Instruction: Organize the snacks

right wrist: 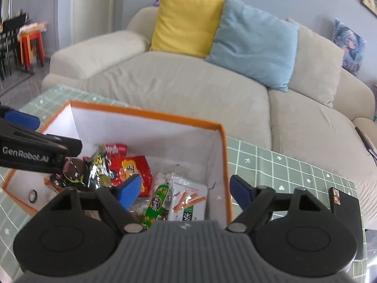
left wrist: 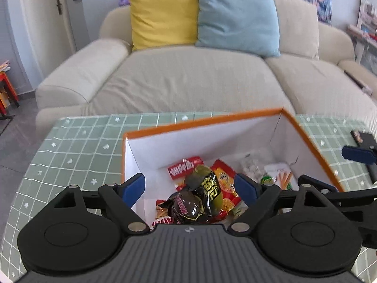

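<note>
Snacks are lying heaped inside the orange-rimmed box [left wrist: 306,136], which is sitting on the green checked tablecloth [left wrist: 82,155] in front of a beige sofa [left wrist: 188,80]. We are holding the left gripper [left wrist: 189,189] above the box's near left part, its blue fingers [left wrist: 134,186] spread wide with nothing between them; a dark glossy packet [left wrist: 207,186] and a round dark sweet [left wrist: 186,206] are lying below the gap. We are holding the right gripper [right wrist: 183,189] over the box's right end, jaws spread and empty too, one finger inside the rim and the other outside it, above the cloth. Beneath it a green tube snack [right wrist: 156,202] and a white stick-biscuit box [right wrist: 188,202] are lying side by side against the right wall. A red noodle bag [right wrist: 134,169] is lying mid-box. Bare white floor is showing along the far wall. A black device [right wrist: 346,212] is resting on the cloth, right of the box.
</note>
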`<state>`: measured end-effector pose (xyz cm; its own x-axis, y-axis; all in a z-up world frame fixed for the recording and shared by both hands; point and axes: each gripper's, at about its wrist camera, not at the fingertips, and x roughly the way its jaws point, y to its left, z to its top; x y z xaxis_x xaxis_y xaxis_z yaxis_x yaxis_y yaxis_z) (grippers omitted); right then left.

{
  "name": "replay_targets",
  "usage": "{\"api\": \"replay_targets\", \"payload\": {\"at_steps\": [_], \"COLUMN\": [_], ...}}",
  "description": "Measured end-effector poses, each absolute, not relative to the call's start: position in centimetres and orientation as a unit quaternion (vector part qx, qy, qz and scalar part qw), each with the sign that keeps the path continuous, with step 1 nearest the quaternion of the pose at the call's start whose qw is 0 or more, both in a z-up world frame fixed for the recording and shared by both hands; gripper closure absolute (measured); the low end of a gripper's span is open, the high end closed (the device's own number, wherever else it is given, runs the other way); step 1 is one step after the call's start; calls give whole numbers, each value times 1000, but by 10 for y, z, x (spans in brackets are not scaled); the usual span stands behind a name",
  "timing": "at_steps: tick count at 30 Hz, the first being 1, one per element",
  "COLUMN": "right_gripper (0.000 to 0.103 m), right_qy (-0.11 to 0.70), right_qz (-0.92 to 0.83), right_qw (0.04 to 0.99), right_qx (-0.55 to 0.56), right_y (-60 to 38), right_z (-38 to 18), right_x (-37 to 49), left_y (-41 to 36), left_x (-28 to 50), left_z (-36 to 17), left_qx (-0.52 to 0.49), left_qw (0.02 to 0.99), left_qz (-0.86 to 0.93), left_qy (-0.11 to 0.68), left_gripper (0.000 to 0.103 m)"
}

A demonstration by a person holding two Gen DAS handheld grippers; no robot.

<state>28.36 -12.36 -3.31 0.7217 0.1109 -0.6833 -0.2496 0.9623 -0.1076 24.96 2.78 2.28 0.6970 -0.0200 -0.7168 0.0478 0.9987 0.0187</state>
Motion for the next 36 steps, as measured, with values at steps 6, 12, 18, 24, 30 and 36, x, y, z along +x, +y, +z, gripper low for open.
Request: {"api": "replay_targets", "payload": {"at_steps": [6,12,18,24,30,36], "right_gripper": [11,7,4,4,4,4], "right_qy": [327,294,259,230,218,217], "right_qz": [88,77,73,80,63,45], "right_qw": [939,952,963,969,973,975], "right_qx": [-58,-32,-12,-36,-36,-21], "right_y": [-143,-158,-169,-165,-168,-173], "right_z": [-3,21,36,42,34,16], "right_x": [255,220,177,133,97,78], "left_y": [23,13,13,8,-3,-7], "left_x": [216,181,144,115,94,87], "left_z": [50,74,89,88,73,44], "left_qx": [12,30,15,30,61,75], "left_qw": [940,955,970,976,975,968], "left_qz": [-41,-47,-29,-21,9,30], "left_qy": [339,290,241,214,211,237], "left_gripper": [0,0,0,0,0,0]}}
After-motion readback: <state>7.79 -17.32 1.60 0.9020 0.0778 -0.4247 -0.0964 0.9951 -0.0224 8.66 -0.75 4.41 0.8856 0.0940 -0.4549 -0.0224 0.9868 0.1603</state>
